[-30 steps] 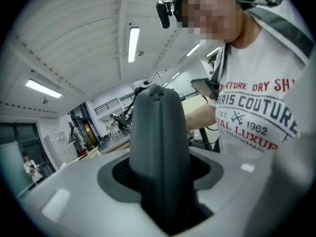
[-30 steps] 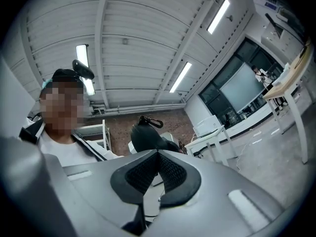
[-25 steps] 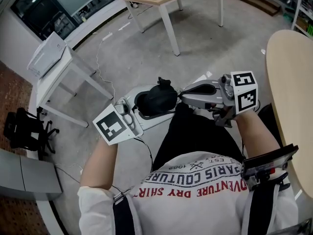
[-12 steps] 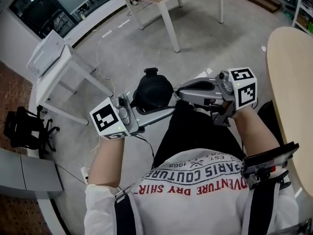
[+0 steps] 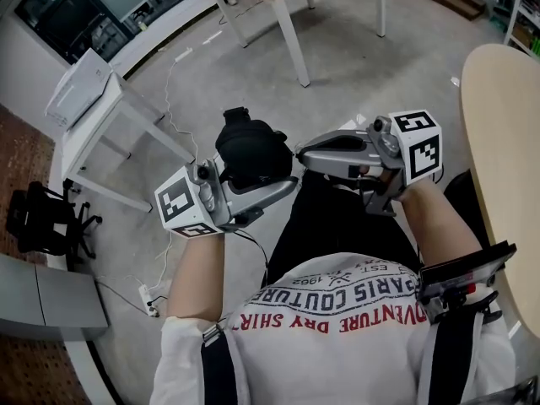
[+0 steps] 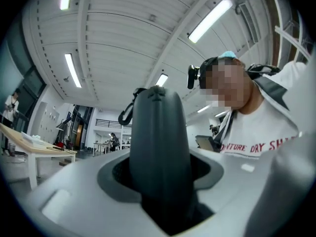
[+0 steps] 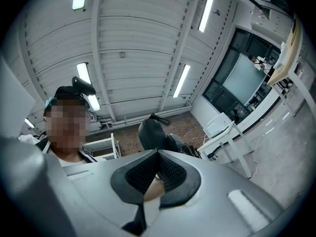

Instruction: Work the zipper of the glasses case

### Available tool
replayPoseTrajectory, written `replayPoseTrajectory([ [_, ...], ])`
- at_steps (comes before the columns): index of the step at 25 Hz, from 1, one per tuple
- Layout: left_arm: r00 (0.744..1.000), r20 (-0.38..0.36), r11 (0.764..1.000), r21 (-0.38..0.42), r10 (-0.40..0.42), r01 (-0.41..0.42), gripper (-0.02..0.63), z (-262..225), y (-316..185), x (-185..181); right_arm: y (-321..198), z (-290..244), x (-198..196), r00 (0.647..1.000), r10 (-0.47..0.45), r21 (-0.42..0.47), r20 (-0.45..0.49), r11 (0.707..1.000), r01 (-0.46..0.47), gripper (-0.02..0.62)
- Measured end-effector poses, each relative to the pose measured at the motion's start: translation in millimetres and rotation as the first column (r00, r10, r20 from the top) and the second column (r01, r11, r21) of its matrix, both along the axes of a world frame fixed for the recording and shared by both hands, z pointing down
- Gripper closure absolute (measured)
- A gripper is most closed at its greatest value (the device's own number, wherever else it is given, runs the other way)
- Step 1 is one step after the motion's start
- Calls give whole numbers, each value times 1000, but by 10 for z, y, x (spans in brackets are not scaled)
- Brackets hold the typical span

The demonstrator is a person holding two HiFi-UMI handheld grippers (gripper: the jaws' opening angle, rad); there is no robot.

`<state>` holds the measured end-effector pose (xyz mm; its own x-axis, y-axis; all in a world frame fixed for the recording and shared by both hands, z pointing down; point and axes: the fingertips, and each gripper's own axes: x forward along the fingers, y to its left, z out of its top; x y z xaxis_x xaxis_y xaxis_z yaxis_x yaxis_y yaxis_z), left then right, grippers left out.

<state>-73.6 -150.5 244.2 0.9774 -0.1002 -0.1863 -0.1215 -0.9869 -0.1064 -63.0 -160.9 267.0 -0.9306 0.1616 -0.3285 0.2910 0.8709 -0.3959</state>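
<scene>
The left gripper (image 5: 263, 184) is clamped across the black glasses case (image 5: 249, 148) and holds it in the air in front of the person's lap rather than on any surface. The case's narrow edge stands up between the jaws with its carry loop (image 6: 126, 113) at the far end, a hold that probably steadies it so the zipper can be pulled against something firm. The right gripper (image 5: 299, 157) meets it from the other side with jaws closed together, tips right at the case's edge; whether a pull tab is pinched there I cannot tell.
</scene>
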Motion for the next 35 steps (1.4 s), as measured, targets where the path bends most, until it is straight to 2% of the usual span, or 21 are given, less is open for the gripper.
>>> replayPoseTrajectory([
  [5,991,-132,999,-34,18,-23,354,-272,-12,-50,-1,42,-30,1000,-7,-14,-28,1000,7,595],
  [10,970,-241,997,-69,24,-41,354,-420,-39,-94,2,63,-23,1000,-3,-10,-30,1000,3,595],
  [19,937,-350,994,-98,18,-56,354,-549,-82,-179,4,66,-39,1000,4,-10,-31,1000,-4,595],
  [23,905,-426,990,-128,5,-65,354,-607,-134,-237,-8,84,-51,1000,-1,-19,-29,1000,0,595],
  [28,846,-532,980,-178,-21,-87,354,-626,-223,-339,-26,104,-68,1000,1,-30,-20,1000,-1,595],
  [35,787,-615,968,-219,-43,-119,353,-607,-287,-462,-16,160,-127,1000,-10,-45,-19,999,9,595],
])
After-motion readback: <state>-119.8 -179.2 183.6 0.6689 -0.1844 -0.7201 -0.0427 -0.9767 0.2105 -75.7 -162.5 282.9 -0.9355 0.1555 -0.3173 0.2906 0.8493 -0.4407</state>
